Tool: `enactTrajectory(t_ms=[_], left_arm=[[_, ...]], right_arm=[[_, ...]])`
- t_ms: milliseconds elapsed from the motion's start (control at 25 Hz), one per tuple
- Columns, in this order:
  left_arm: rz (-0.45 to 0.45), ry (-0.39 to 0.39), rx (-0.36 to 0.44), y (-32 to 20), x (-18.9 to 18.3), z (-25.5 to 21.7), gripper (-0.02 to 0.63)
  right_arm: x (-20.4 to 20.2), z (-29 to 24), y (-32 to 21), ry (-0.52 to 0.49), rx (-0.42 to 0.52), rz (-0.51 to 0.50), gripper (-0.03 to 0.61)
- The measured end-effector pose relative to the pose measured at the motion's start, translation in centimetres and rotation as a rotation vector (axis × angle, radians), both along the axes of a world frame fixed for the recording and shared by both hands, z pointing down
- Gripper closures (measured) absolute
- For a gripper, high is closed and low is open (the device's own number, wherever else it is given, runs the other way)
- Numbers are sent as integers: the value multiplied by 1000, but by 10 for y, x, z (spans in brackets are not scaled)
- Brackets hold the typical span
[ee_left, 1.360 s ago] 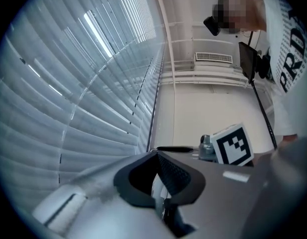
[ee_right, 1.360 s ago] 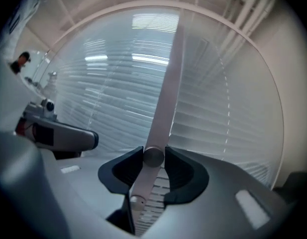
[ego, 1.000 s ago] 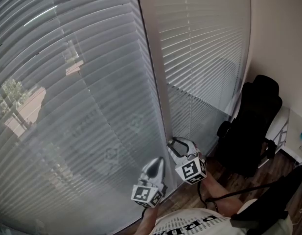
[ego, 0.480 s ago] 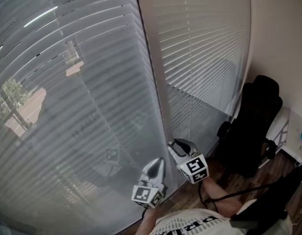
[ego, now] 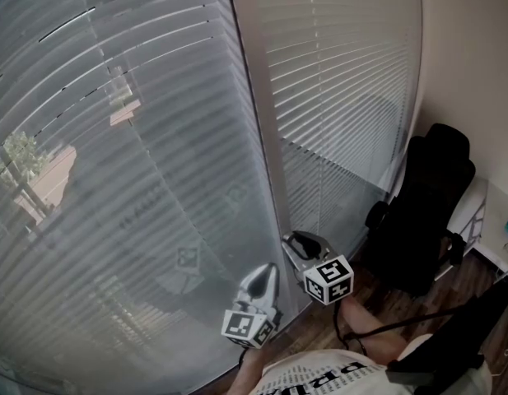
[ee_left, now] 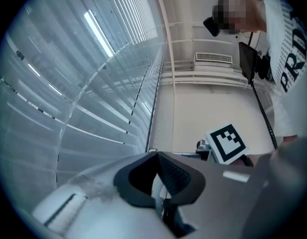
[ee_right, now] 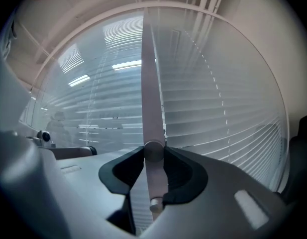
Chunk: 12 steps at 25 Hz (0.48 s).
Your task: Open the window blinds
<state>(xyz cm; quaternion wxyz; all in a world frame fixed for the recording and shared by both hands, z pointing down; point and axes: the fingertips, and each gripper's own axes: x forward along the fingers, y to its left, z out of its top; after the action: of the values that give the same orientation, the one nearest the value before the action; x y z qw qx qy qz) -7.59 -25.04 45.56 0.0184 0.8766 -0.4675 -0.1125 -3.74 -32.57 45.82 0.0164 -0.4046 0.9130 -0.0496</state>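
Horizontal blinds cover two window panes, the left blind [ego: 138, 179] and the right blind [ego: 344, 81], with a pale upright frame [ego: 262, 138] between them. Slats on the left are partly tilted, so trees and buildings show through. The blind's tilt wand [ee_right: 152, 113] hangs down between the jaws of my right gripper [ee_right: 154, 156], which is shut on it close to its lower end. In the head view the right gripper [ego: 296, 241] sits at the foot of the frame. Just left of it my left gripper [ego: 266, 271] points at the blinds, its jaws [ee_left: 156, 156] shut with nothing seen between them.
A black office chair [ego: 426, 212] stands in the corner to the right, against the beige wall [ego: 476, 64]. Dark wood floor [ego: 476, 278] lies below it, with a black cable across it. A white piece of furniture [ego: 492, 220] shows at the right edge.
The right gripper has rolled about its own axis on the wand; its marker cube shows a different face. The left blind's slats have shifted tilt slightly. The left gripper has stayed put.
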Motion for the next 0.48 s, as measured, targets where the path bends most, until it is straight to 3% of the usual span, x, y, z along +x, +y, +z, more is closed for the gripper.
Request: enactTrajectory(t_ms=[120, 320, 480], left_arm=[[3, -1, 1, 1, 1, 0, 621], [1, -3, -2, 2, -2, 0, 621], [4, -6, 2, 1, -1, -2, 621]], right_arm=[[0, 0, 0, 33, 26, 11, 445], [-4, -12, 10, 342, 276, 15, 442], [-10, -12, 9, 470, 349, 12, 440]])
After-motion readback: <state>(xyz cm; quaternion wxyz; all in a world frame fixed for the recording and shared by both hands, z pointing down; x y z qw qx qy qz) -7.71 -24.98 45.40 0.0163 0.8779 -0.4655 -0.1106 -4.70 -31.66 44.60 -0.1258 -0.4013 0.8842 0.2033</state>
